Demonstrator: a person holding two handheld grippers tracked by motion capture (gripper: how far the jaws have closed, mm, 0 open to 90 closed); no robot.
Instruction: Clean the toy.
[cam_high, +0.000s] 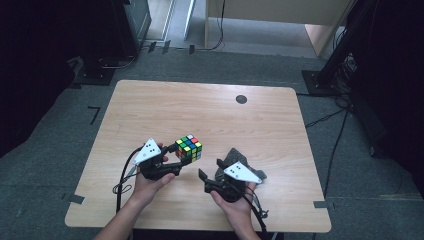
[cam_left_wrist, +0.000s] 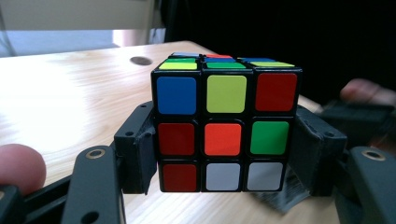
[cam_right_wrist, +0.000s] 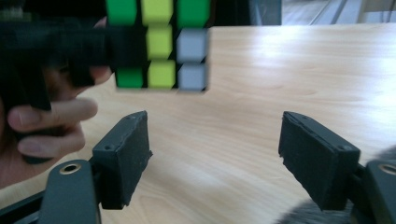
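Note:
A scrambled colour cube (cam_high: 189, 148) is lifted a little off the wooden table (cam_high: 210, 115), left of centre. My left gripper (cam_high: 182, 156) is shut on it. In the left gripper view the two black pads (cam_left_wrist: 140, 149) press on the lower sides of the cube (cam_left_wrist: 224, 126), whose near face has blue, yellow and red squares on top. My right gripper (cam_high: 210, 168) is just right of the cube, near the front edge, and stands open. In the right gripper view its jaws (cam_right_wrist: 217, 158) frame bare wood, and the cube (cam_right_wrist: 161, 46) hangs at upper left in the other gripper's grip.
A dark grey fuzzy cloth (cam_high: 260, 175) lies on the table under and behind my right hand. A small black round mark (cam_high: 241, 99) sits near the table's far edge. Grey carpet, cables and dark stands surround the table.

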